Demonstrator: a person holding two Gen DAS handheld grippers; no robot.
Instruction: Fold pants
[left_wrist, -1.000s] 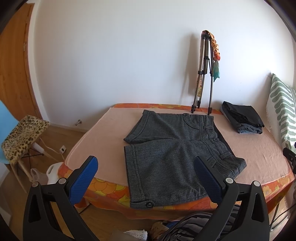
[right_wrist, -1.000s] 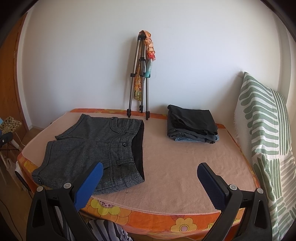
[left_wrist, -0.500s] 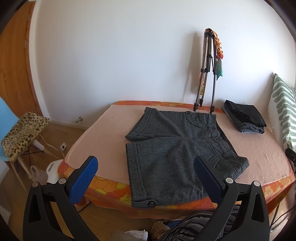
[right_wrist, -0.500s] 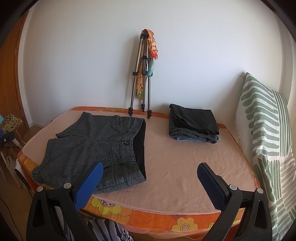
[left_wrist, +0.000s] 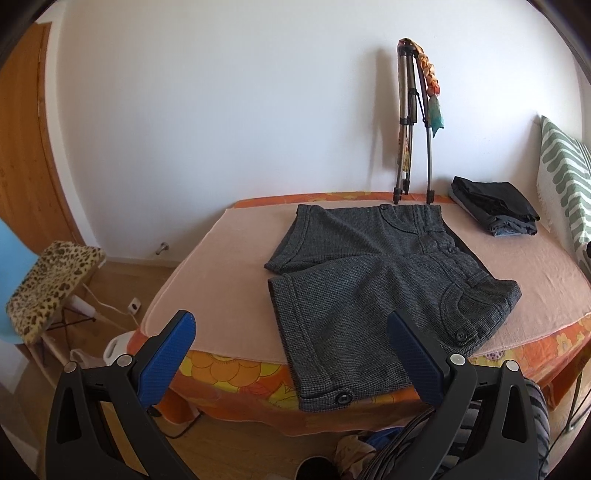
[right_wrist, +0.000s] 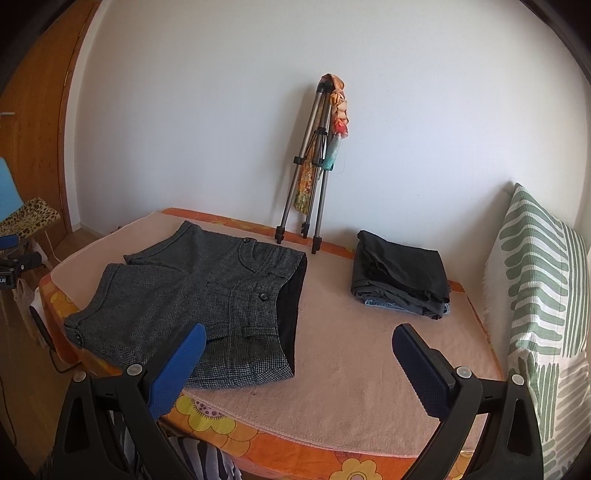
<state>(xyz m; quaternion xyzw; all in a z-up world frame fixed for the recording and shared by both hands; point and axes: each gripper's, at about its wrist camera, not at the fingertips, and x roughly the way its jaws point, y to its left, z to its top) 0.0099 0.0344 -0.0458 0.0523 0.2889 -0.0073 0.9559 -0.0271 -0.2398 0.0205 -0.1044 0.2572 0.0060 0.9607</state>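
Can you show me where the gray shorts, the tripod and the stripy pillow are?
gray shorts (left_wrist: 369, 280), left wrist view, on the middle of the near leg.
tripod (right_wrist: 314, 155), right wrist view, on its metal legs.
stripy pillow (right_wrist: 539, 280), right wrist view, on its green-striped front.

The only lettering is white "LAI", cut off by the frame edge, on a small black device (right_wrist: 5, 281) at the far left, below the leopard-print stool (right_wrist: 27, 218). Nothing else carries readable text.
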